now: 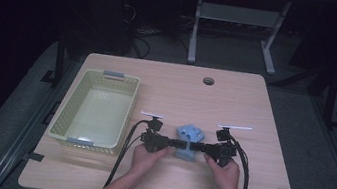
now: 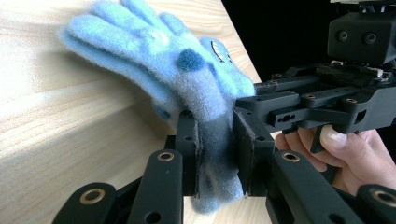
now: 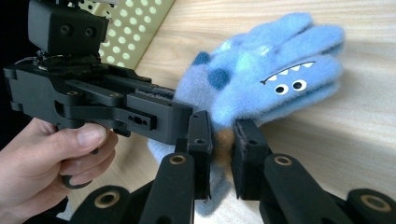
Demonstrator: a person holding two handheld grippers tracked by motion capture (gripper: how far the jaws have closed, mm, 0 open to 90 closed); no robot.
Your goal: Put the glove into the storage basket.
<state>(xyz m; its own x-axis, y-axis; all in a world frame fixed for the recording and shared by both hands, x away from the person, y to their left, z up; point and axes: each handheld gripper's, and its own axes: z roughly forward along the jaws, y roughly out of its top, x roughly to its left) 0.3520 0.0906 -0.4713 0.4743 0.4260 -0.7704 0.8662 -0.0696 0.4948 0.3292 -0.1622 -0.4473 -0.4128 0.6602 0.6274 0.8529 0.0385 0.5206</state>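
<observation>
Item one, the blue glove: fuzzy, light blue, with darker blue spots, small cartoon eyes and a toothed grin; I see it lower centre of the high view, on the wooden table, held between my two tools. In the left gripper view the glove fans toward the upper left of the frame, its cuff hanging down at centre bottom. Item two, my left gripper: its jaws are pressed together on the cuff of the glove, the fabric pinched flat between the pads. Item three, my right gripper: likewise clamped on the cuff from the opposite side; in the right gripper view the cloth bunches between its pads, and the glove spreads toward the upper right of the frame, face side showing. The two grippers meet nose to nose at the cuff, each one visible in the other's view with a hand on its trigger. Item four, a pale green perforated basket: left of centre in the high view, apart from the glove, standing on the table. Item five, black cables trailing toward the bottom edge.
</observation>
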